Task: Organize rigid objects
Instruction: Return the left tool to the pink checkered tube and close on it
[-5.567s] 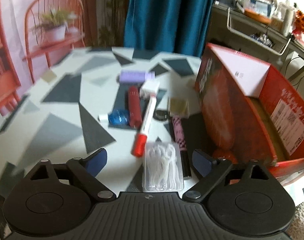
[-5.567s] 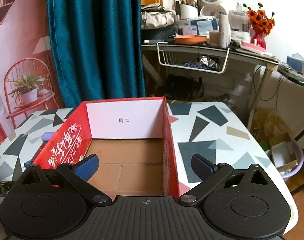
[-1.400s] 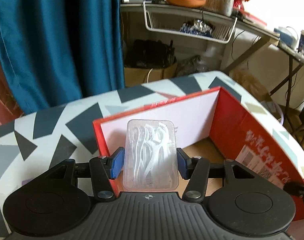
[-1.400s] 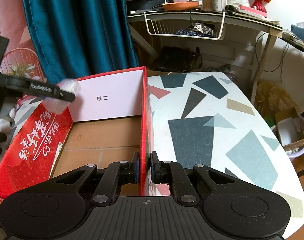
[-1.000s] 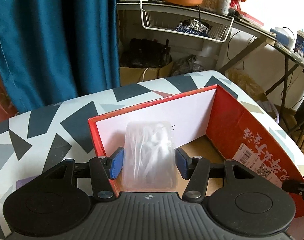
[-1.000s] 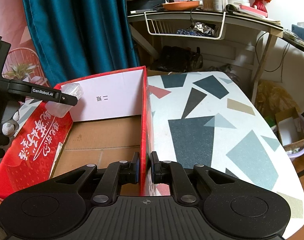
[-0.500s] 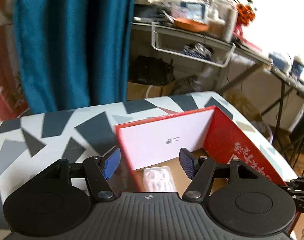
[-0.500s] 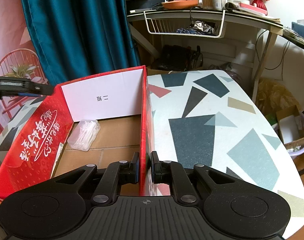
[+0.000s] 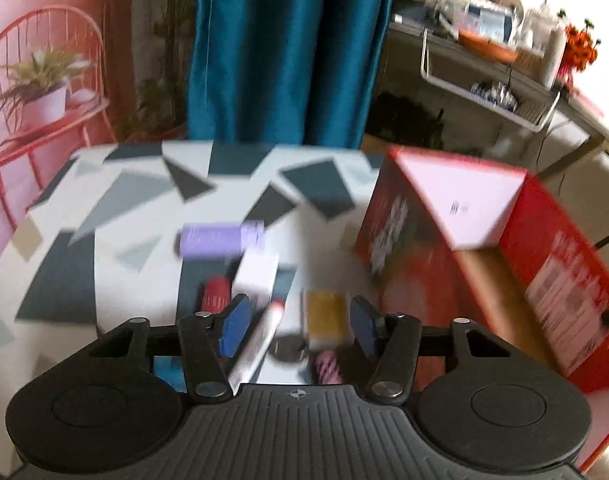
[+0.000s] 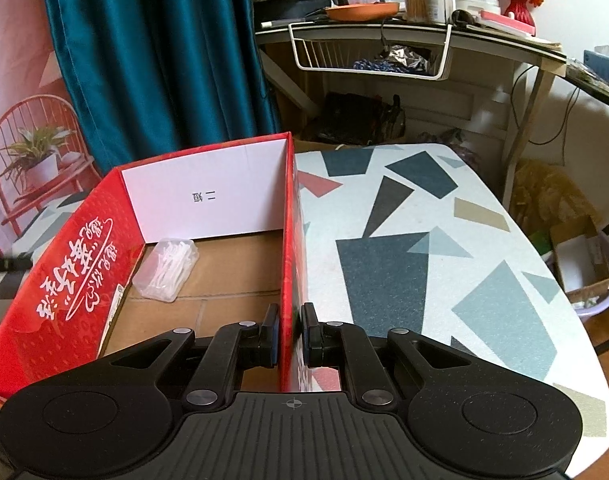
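The left gripper [image 9: 298,328] hangs open and empty over the clutter low in the frame: a marker [image 9: 256,344], gold packet [image 9: 326,314], purple tube [image 9: 220,238]. The right gripper [image 10: 290,334] pinches the red box [image 10: 68,284] wall at bottom centre, steadying it; the floss-pick case [image 10: 166,268] lies inside. Next, probably, the marker: descend, straddle, close.

Red box [image 10: 64,300] w/ white script, terrazzo-patterned table [image 10: 444,260], teal curtain [image 10: 156,52].
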`<state>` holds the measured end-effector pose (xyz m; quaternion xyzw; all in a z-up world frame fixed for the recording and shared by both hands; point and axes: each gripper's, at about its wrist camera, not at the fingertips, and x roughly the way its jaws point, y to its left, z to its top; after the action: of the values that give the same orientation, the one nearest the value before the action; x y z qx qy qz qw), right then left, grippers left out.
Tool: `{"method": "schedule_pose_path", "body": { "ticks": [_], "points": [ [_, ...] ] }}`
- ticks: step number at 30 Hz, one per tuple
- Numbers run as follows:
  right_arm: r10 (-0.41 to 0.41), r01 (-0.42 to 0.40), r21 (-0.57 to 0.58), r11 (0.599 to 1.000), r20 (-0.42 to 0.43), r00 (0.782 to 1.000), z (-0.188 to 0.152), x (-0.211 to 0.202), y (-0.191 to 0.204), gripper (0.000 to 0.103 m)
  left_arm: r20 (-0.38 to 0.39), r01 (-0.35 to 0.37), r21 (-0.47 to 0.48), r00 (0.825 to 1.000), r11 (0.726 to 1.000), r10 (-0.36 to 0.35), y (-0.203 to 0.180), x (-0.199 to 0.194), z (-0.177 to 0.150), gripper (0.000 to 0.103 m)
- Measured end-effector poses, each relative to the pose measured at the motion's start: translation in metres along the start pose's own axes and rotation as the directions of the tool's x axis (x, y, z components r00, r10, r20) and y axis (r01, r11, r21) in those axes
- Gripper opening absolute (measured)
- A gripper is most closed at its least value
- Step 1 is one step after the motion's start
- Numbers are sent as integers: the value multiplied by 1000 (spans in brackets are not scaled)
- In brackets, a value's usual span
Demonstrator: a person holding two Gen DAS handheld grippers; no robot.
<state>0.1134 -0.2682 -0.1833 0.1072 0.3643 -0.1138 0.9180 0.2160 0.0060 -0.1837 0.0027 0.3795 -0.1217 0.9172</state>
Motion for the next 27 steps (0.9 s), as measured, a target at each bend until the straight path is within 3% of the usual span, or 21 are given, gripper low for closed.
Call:
{"method": "schedule_pose_path", "body": {
  "ticks": [4, 8, 13, 18, 20, 27],
  "points": [
    [-5, 5, -5, 1000, -5, 1000, 1, 0, 1, 9, -61, 9, -57, 998, 998, -12, 2, 14, -24, 51],
    [-14, 14, -18, 1000, -8, 1000, 2, 1, 3, 9, -87, 21, -81, 996, 996, -28, -7, 26, -47, 38],
    [-20, 20, -22, 1000, -6, 1000, 1, 1, 4, 9, -100, 42, -98, 994, 994, -52, -13, 35, -63, 38],
    [-23, 23, -27, 999, -6, 1000, 1, 1, 5, 9, -77, 32, -87, 996, 996, -38, -14, 34, -70, 36],
    [-27, 27, -30, 999, -9, 1000, 1, 1, 5, 9, -73, 21, -86, 997, 996, -28, -15, 35, -70, 27],
    [-24, 23, -14, 1000, -25, 999, -1, 0, 2, 9, -55, 10, -73, 998, 997, -14, -18, 33, -74, 25]
  ]
}}
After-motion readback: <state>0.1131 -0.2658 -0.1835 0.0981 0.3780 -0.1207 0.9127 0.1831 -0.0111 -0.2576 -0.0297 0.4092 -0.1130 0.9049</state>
